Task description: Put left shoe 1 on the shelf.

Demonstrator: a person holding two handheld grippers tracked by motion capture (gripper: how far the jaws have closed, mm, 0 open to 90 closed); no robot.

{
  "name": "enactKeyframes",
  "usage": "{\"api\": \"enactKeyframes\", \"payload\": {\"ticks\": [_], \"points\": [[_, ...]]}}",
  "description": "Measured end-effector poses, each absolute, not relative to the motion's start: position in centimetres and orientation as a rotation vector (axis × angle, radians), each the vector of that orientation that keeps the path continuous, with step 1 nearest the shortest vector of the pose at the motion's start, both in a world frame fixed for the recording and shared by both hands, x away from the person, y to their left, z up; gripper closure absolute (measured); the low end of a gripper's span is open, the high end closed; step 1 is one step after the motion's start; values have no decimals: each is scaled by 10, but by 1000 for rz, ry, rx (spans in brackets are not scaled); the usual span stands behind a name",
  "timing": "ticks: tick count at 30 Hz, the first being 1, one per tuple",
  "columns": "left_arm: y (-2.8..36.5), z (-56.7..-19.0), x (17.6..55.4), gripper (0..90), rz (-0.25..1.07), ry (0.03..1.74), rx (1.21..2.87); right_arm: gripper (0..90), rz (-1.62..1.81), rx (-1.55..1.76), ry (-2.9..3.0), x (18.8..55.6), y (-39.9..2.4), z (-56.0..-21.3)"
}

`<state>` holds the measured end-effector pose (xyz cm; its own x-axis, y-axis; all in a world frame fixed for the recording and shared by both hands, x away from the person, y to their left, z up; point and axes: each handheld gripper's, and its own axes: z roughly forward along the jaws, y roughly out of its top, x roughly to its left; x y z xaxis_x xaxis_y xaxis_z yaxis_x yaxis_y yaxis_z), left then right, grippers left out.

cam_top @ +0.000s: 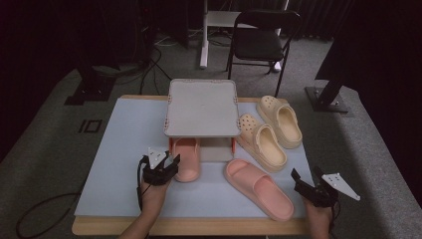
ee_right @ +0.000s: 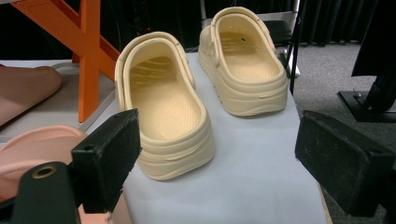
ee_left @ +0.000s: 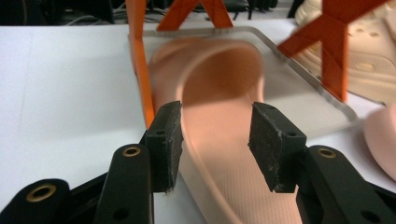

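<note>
A pink slipper lies toe-first on the lower shelf of a small rack with orange legs, its heel sticking out toward me. My left gripper hovers at that heel. In the left gripper view its jaws stand apart on either side of the slipper without pressing it. The second pink slipper lies on the table to the right. My right gripper rests near the table's right front, wide open, with nothing between its jaws, facing two cream clogs.
The cream clogs sit side by side right of the rack. The rack's grey top shelf is bare. A white mat covers the table. A black chair stands behind the table.
</note>
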<state>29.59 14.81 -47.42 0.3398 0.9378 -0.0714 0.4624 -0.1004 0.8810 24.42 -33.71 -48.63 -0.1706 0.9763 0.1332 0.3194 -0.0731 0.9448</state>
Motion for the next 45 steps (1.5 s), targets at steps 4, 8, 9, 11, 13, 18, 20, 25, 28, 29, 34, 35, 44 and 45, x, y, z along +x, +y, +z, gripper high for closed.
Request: {"api": "enactKeyframes", "payload": {"ticks": [4,8,9,11,13,18,20,25,28,29,34,35,44,45], "points": [[148,-476,283,511,674,1221,1736,137,1264,1426,1544,244,-337,-487],[151,-480,274,440,660,1212,1750,137,1264,1425,1544,244,-336,-486],[152,-482,272,399,658,1214,1753,137,1264,1425,1545,244,-336,-486],[154,-487,268,372,638,1210,1759,137,1264,1428,1546,244,-336,-487],[154,-491,266,307,636,1210,1773,137,1262,1426,1546,245,-335,-487],[152,-502,258,307,633,1211,1808,137,1259,1424,1551,245,-334,-487],[150,-504,254,306,629,1204,1820,137,1258,1424,1552,245,-334,-486],[145,-507,250,287,624,1195,1848,137,1261,1427,1548,245,-334,-487],[143,-510,251,284,622,1201,1855,137,1257,1423,1552,244,-333,-487],[143,-511,252,284,623,1200,1864,137,1260,1424,1551,244,-333,-487],[140,-515,258,284,615,1211,1874,137,1258,1423,1552,245,-334,-487],[139,-515,258,283,617,1211,1874,137,1258,1423,1552,245,-334,-487],[134,-515,259,278,616,1211,1897,137,1259,1430,1551,245,-335,-488],[135,-516,260,264,612,1212,1896,137,1259,1429,1553,245,-335,-488]]}}
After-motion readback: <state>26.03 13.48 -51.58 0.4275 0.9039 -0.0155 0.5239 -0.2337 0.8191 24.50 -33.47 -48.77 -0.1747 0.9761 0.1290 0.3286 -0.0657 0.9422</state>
